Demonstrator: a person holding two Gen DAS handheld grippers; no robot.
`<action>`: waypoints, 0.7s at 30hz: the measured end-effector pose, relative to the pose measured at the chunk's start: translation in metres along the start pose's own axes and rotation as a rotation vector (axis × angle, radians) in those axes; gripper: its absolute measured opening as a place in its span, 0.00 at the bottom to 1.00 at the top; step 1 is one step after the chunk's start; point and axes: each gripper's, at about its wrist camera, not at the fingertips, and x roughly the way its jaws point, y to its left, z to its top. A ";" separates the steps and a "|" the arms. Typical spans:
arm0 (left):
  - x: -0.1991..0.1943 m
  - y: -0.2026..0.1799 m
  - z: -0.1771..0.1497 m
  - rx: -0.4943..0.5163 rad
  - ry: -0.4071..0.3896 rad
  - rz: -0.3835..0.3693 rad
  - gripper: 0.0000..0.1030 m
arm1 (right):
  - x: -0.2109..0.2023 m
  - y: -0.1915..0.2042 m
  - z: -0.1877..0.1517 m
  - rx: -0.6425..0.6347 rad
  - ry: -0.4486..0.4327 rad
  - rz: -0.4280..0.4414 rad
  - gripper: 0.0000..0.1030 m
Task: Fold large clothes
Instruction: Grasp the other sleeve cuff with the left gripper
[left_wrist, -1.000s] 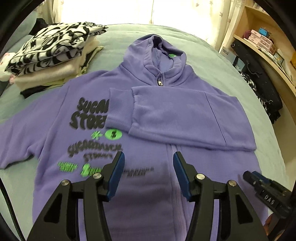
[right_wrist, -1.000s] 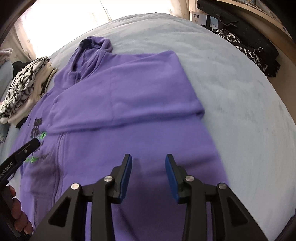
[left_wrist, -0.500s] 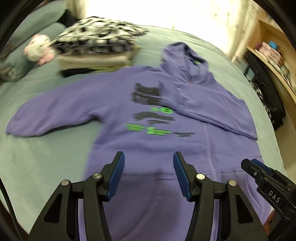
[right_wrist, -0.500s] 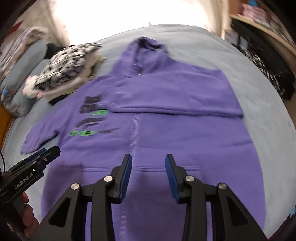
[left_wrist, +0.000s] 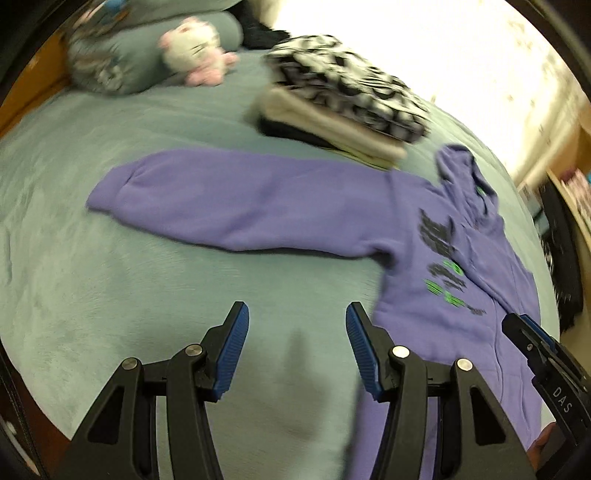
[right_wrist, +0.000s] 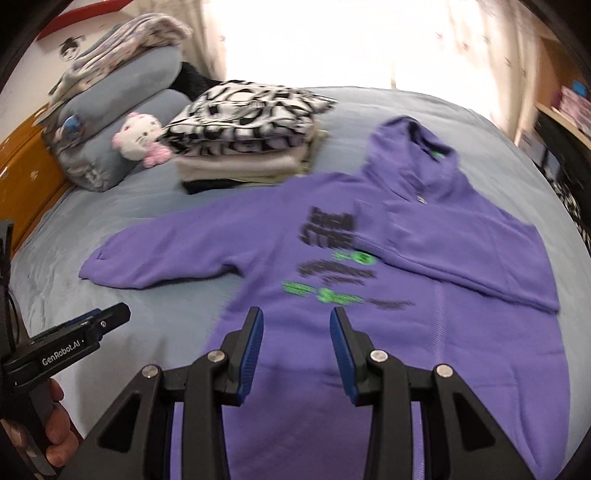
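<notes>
A purple zip hoodie (right_wrist: 424, 325) with black and green print lies flat on the grey-blue bed. Its right sleeve (right_wrist: 480, 251) is folded across the chest. Its left sleeve (left_wrist: 240, 199) stretches out flat to the left, also seen in the right wrist view (right_wrist: 166, 254). My left gripper (left_wrist: 297, 347) is open and empty above bare bedding, just left of the hoodie's hem and below the outstretched sleeve. My right gripper (right_wrist: 296, 347) is open and empty above the hoodie's lower front. Each gripper shows at the edge of the other's view.
A stack of folded clothes (right_wrist: 247, 129) topped by a black-and-white garment sits beyond the sleeve, also in the left wrist view (left_wrist: 343, 107). A plush cat (right_wrist: 138, 140) and pillows (right_wrist: 122, 99) lie at the far left. Shelves (right_wrist: 569, 107) stand at the right.
Both grippers have swung left. The left one went from over the hoodie's front to over bare bedding, bringing the outstretched left sleeve into view. Both stayed open.
</notes>
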 end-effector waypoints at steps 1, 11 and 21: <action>0.003 0.012 0.001 -0.023 0.002 -0.003 0.52 | 0.005 0.008 0.002 -0.013 -0.002 0.003 0.36; 0.046 0.118 0.026 -0.268 -0.012 -0.096 0.52 | 0.068 0.074 0.023 -0.073 -0.010 0.034 0.36; 0.093 0.172 0.063 -0.471 -0.064 -0.141 0.52 | 0.113 0.103 0.030 -0.100 0.030 0.068 0.36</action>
